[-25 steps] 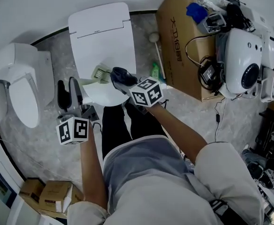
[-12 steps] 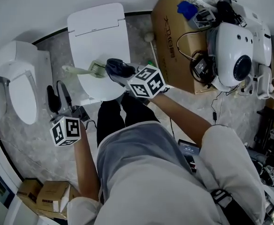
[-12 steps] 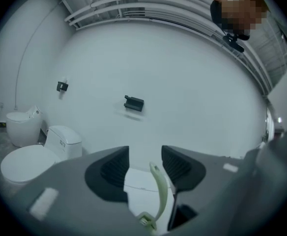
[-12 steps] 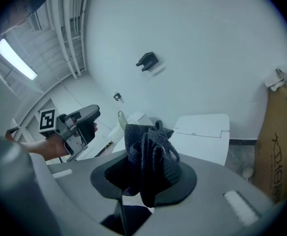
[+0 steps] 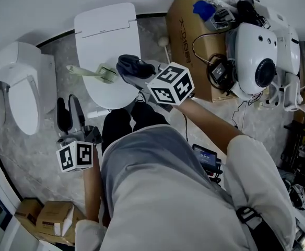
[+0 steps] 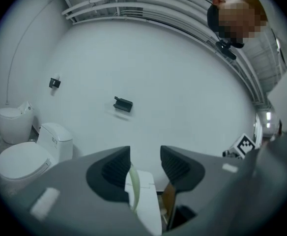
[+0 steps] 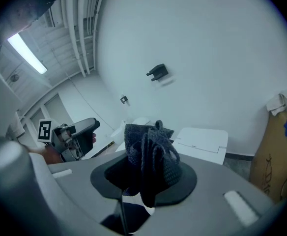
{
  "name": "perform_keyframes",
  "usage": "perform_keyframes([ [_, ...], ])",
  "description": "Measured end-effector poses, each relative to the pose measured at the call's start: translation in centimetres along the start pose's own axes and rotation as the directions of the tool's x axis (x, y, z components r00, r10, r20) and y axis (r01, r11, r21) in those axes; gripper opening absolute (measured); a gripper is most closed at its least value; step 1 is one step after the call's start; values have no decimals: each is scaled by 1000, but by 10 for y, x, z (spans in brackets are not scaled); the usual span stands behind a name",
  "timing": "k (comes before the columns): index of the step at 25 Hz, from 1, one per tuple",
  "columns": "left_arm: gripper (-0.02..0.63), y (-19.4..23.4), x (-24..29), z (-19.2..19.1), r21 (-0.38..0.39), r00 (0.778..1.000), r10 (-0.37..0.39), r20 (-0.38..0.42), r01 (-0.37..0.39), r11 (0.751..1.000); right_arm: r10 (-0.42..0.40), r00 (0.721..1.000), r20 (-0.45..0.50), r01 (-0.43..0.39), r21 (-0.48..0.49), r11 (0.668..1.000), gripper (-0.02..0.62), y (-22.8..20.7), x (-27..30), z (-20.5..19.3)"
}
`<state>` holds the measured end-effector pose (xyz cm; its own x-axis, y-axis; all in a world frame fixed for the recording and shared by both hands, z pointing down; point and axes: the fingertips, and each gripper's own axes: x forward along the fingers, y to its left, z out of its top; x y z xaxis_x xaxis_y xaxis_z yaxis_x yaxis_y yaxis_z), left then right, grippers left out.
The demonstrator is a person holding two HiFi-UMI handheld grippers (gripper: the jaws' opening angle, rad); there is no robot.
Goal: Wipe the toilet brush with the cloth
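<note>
The pale green toilet brush [image 5: 91, 72] lies on the closed toilet lid [image 5: 113, 95]. The left tool [image 5: 68, 111], jaws apart and empty, has drawn back from it. The right tool [image 5: 133, 73] stays clamped on the dark cloth [image 5: 134, 64] near the brush head, so wiping seems ready to begin.

Closed toilet [image 5: 108, 35], floor strip [image 5: 62, 52] to its left, cardboard box [image 5: 186, 41] at right

Right tool [image 7: 146, 178] buried in cloth [image 7: 151, 144], toilet brush [image 6: 133, 191] seemingly half-hidden behind left tool [image 6: 146, 165]
</note>
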<state>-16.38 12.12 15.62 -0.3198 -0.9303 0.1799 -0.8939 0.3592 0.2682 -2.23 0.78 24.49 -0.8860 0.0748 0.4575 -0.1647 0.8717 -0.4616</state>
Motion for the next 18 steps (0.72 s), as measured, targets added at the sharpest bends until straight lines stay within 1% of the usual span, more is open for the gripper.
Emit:
perform_keyframes([
  [5,0,-20,-11,7,-4,999,-32,-4,32,999,4,999,39,-2,-56,998,100,16,-18,24],
  [10,0,-35,-23,20,-11,999,-48,14,48,999,3,996,87,8,-131,991,100,33,-38,44],
  [18,0,-48,-33,46,19,997,-72,27,71,997,-35,979,200,79,-217,973,100,55,-71,75],
])
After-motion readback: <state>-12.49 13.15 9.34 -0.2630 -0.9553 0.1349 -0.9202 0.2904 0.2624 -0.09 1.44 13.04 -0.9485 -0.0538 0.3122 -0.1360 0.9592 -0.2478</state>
